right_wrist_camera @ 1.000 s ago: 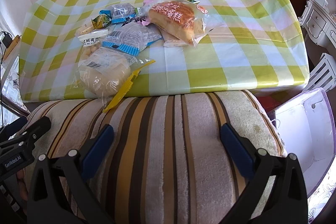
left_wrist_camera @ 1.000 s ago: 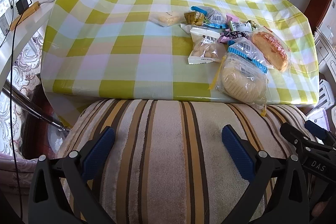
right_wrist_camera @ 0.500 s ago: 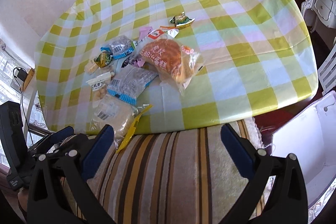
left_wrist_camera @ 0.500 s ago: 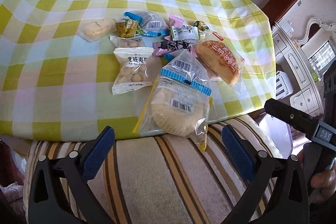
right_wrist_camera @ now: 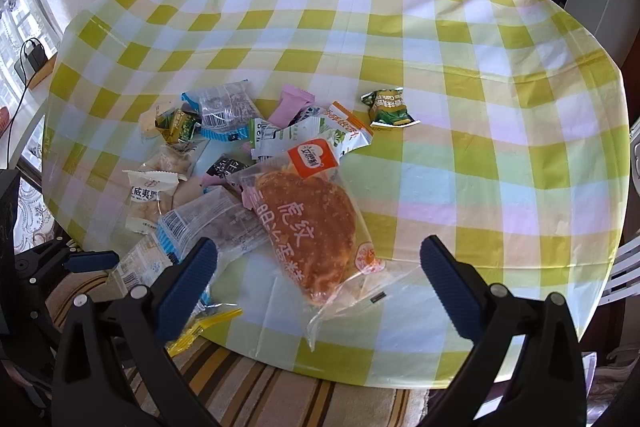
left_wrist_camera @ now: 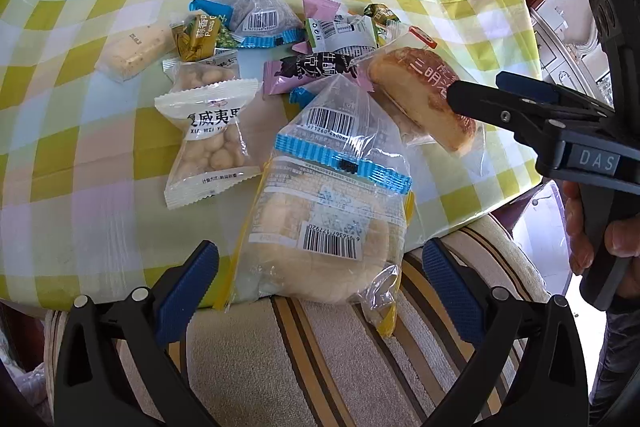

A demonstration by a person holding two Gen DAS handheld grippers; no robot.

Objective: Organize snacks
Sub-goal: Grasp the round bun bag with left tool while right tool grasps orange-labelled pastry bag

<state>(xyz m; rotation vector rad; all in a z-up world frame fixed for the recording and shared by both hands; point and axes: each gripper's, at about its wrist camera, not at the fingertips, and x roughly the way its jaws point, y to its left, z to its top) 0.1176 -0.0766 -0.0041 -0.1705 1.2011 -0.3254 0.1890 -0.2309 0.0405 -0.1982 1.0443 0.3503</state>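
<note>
The left gripper point(left_wrist_camera: 320, 287) is hovering with its fingers spread wide over the near edge of the checked table point(right_wrist_camera: 480, 107), just above the pale round bread bag point(left_wrist_camera: 320, 239) that is hanging a little over the striped cushion point(left_wrist_camera: 320, 367). The right gripper point(right_wrist_camera: 318, 275) is also standing wide apart, and the brown cake bag point(right_wrist_camera: 316, 227) is lying between its fingers, probably untouched. The other snacks, like the nut packet point(left_wrist_camera: 212, 143), are lying in a loose pile on the left part of the table.

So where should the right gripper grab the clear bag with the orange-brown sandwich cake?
Pinch the flat empty film of the clear cake bag at its near corner, coming low from the table's near edge; the right gripper is open just above it.
</note>
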